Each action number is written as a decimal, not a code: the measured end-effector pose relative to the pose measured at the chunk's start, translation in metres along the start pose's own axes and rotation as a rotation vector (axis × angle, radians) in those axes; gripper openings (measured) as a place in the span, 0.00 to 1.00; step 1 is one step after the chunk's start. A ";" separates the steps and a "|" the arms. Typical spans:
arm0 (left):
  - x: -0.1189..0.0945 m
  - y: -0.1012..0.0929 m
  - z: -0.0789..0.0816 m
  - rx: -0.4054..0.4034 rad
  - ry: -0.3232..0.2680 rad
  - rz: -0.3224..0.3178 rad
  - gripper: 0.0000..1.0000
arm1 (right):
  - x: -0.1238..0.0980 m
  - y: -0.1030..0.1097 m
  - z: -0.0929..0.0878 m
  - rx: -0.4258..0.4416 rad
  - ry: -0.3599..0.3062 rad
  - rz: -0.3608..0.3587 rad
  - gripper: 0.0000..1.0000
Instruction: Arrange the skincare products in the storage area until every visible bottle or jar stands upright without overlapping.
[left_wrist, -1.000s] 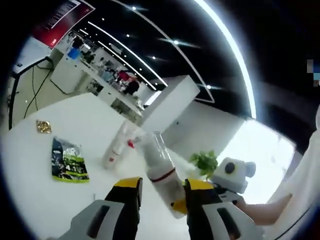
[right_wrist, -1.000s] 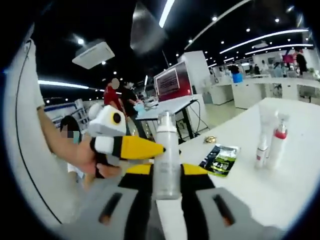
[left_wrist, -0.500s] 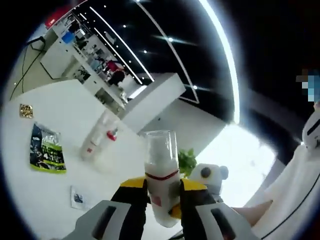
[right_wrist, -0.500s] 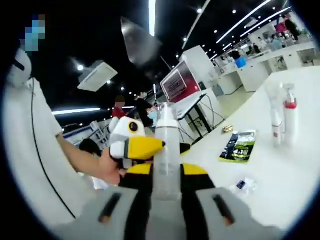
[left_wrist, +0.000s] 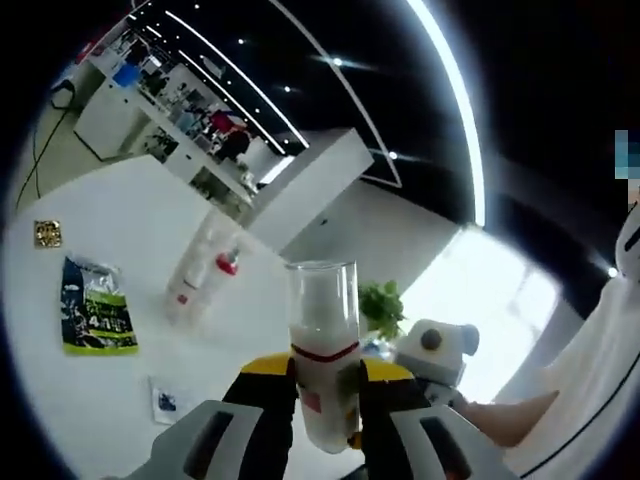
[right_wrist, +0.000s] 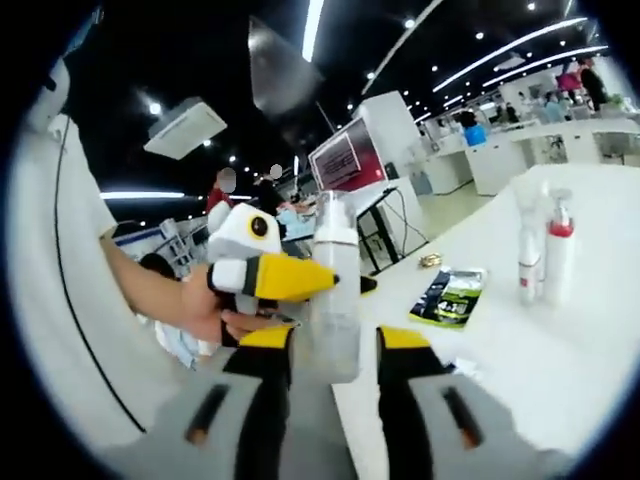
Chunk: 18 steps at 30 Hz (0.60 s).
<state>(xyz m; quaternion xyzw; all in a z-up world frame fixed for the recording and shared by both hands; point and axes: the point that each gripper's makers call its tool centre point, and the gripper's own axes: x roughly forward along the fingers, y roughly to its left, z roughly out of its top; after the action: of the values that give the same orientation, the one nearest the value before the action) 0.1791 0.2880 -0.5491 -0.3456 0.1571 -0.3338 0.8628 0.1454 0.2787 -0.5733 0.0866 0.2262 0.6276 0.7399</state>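
Note:
A white bottle (left_wrist: 322, 310) with a clear cap and a red band stands upright between my left gripper's (left_wrist: 325, 368) yellow jaws, which are shut on its body, held up in the air. In the right gripper view the same bottle (right_wrist: 335, 250) rises between my right gripper's (right_wrist: 335, 342) jaws, which stand apart from it with a gap on each side. The left gripper (right_wrist: 285, 278) reaches in from the left there and clamps the bottle. A white tube (left_wrist: 190, 285) and a red-pump bottle (left_wrist: 222, 268) stand together on the white table (left_wrist: 120, 210).
A green sachet (left_wrist: 97, 320), a small gold item (left_wrist: 47, 233) and a small clear packet (left_wrist: 165, 400) lie on the table. A green plant (left_wrist: 382, 305) sits behind the bottle. A person's hand (right_wrist: 205, 305) holds the left gripper. The standing pair (right_wrist: 540, 255) is at the table's far right.
My left gripper closed on the bottle, which went from tilted to upright. My right gripper's jaws have now spread away from it. Both views shifted with the hands.

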 end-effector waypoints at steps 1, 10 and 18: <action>0.000 0.000 0.000 0.005 0.004 0.004 0.24 | -0.004 -0.001 0.002 0.005 -0.011 -0.008 0.34; 0.004 -0.007 -0.016 0.112 0.122 0.011 0.24 | -0.022 -0.004 0.038 0.071 -0.136 -0.074 0.40; 0.005 -0.026 -0.008 0.129 0.133 -0.029 0.24 | -0.019 0.015 0.057 0.065 -0.140 -0.090 0.42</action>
<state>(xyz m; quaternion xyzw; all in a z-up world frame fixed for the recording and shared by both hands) 0.1668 0.2669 -0.5370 -0.2687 0.1870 -0.3777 0.8661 0.1556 0.2722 -0.5124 0.1440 0.1981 0.5785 0.7780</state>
